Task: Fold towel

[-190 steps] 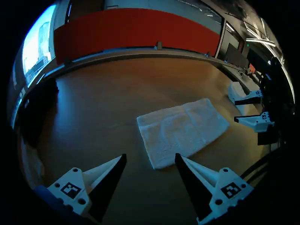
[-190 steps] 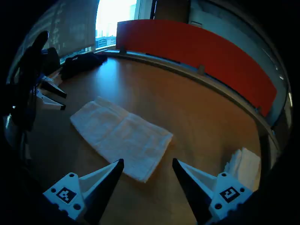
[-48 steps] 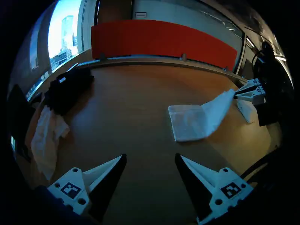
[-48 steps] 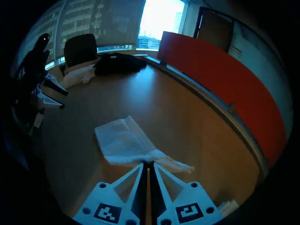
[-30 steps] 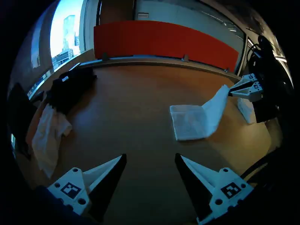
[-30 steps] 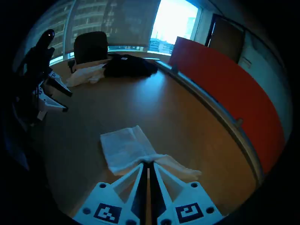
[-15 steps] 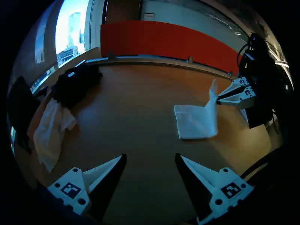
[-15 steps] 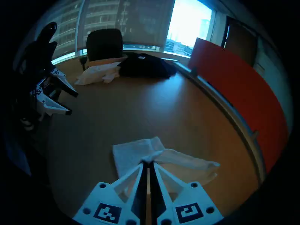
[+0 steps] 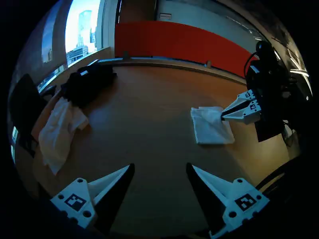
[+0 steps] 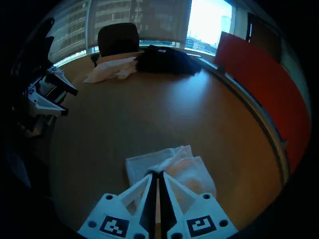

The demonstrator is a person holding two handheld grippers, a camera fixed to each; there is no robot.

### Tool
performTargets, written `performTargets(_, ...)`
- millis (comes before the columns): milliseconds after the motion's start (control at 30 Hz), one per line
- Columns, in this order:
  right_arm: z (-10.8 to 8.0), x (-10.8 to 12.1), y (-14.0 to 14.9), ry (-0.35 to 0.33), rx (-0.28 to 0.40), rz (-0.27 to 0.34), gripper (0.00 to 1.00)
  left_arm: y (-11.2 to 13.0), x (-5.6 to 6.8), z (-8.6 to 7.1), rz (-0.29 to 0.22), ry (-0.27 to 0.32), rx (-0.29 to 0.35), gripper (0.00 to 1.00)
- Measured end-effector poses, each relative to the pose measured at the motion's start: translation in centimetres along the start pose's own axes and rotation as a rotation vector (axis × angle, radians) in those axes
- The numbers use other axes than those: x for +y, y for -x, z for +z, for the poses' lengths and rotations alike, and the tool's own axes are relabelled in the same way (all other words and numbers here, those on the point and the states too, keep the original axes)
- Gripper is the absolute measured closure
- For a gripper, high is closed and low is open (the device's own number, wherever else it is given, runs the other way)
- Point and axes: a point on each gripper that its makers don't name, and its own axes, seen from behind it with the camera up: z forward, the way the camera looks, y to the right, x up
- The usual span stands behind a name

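While I'm checking the left gripper view, my left hand-held gripper (image 9: pixel 159 165) is hanging over the table (image 9: pixel 151 119) with its fingers spread wide and nothing between them. The towel (image 9: pixel 211 126) is lying well ahead of it, off to the right on the wood, doubled into a smallish rectangle. My right hand-held gripper (image 9: pixel 224 116) is reaching in at the towel's right edge, tips touching the cloth. Way over on the other side, a black garment (image 9: pixel 89 79) and a white cloth (image 9: pixel 60 131) are sitting near the table's edge, well apart from the towel.

Over in the right gripper view, the right hand-held gripper's fingers are pressing almost together with just a sliver between them, and they're pinching a bunched bit of the towel's upper layer right at the tips. That top layer is lying rumpled and skewed over the bottom one, not square. The left hand-held gripper is hovering far off to the left, open.

What's worrying me: if I let go here, I'm guessing the top layer is going to sit crooked, since the edges aren't lining up. Dragging while pinching could also be pulling the lower layer along and sliding the whole towel on the smooth wood, because nothing is pinning the far side down.
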Motion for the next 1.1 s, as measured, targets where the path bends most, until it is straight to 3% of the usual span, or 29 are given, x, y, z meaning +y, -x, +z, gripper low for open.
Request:
performTargets(200, -0.2, 0.0, 0.1, 0.004, -0.001, 0.003, 0.95, -0.1, 0.0, 0.2, 0.004, 0.002, 0.0, 0.04)
performTargets(333, -0.4, 0.0, 0.1, 0.005, 0.002, 0.006, 0.87, -0.1, 0.0, 0.2, 0.008, 0.002, 0.0, 0.04)
performTargets(467, -0.5, -0.2, 0.0, 0.004, 0.007, 0.011, 0.67, -0.1, -0.1, 0.2, 0.008, 0.002, 0.0, 0.04)
performTargets(600, -0.7, -0.3, 0.1, 0.007, 0.013, 0.026, 0.35, -0.1, -0.2, 0.1, 0.007, 0.0, 0.002, 0.04)
performTargets(1100, -1.3, -0.5, 2.7, 0.06, -0.007, 0.077, 0.31, -0.3, -0.2, -0.1, 0.011, 0.0, 0.009, 0.04)
